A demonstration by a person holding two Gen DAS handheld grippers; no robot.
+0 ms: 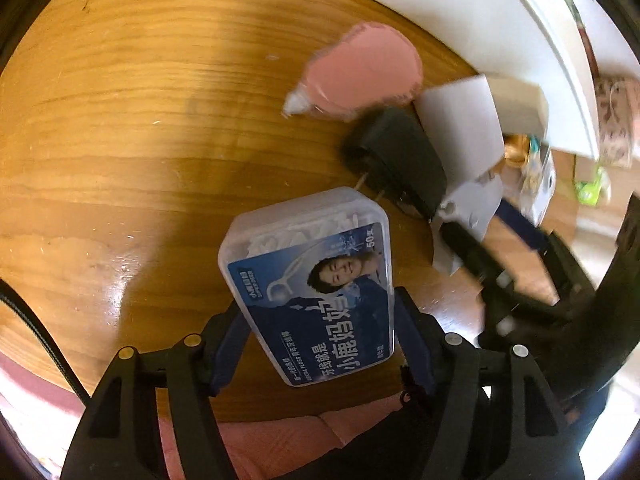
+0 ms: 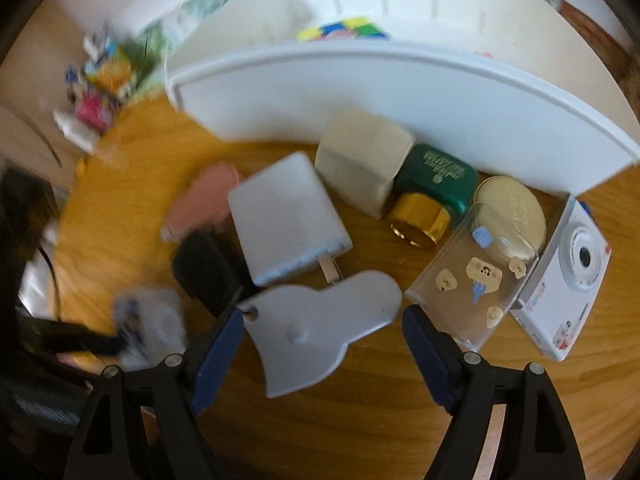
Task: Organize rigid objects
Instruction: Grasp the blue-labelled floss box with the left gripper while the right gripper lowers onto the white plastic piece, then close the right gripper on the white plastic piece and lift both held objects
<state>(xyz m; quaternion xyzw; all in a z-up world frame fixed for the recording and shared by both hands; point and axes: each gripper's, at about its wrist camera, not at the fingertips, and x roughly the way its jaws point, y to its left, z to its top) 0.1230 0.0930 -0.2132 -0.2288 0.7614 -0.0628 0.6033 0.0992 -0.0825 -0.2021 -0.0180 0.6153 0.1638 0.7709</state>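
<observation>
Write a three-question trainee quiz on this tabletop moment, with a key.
1. True or false: the left gripper grips the floss box.
2. Which object lies between the right gripper's open jaws? A) gold tape roll B) grey flat plastic piece C) green case
3. Fill in: the black plug adapter lies beside the ____ correction-tape dispenser.

Key: 1 true; 2 B; 3 pink

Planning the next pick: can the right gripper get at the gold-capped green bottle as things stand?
Probably not directly. The right gripper is open, but the grey flat plastic piece lies between its fingers, and the green bottle sits beyond, wedged between a beige block and a clear phone case, against the white bin.
</observation>
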